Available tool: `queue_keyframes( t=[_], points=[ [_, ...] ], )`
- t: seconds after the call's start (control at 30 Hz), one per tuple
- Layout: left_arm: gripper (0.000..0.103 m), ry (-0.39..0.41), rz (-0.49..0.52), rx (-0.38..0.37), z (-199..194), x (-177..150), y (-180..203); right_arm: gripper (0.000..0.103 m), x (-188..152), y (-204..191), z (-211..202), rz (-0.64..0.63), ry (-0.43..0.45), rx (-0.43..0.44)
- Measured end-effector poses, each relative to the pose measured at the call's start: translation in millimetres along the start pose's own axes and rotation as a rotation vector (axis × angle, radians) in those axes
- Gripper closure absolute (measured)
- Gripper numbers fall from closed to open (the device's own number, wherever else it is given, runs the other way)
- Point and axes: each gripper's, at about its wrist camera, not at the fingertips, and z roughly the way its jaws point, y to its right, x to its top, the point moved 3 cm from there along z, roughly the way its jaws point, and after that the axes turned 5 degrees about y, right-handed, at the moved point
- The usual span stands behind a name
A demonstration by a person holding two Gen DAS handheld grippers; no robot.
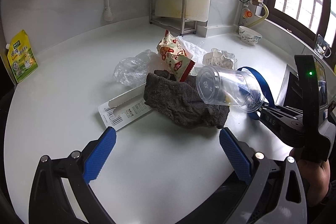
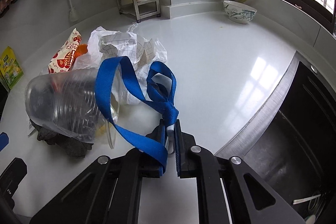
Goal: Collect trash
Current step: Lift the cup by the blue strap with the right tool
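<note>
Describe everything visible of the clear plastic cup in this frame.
The clear plastic cup is a ribbed, see-through tumbler, tipped on its side with its flat base toward the snack wrapper and its mouth toward the right hand-held gripper. It rests on the dark grey cloth. A blue strap drapes across its mouth, and the gripper's jaws are shut on the strap's knot. Something small and yellowish lies inside.
</note>
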Motion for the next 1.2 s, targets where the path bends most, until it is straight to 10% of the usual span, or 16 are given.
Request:
queue_keyframes(
  t=[0.47, 1.2],
  points=[
    [0.006, 0.011, 0.036, 0.006, 3, 3, 32, 0.095, 8, 44, -31, 0.152, 0.099, 0.09],
    [0.006, 0.028, 0.002, 0.033, -19, -1, 1, 0.095, 71, -5, -68, 0.07, 0.18, 0.184]
  ],
)
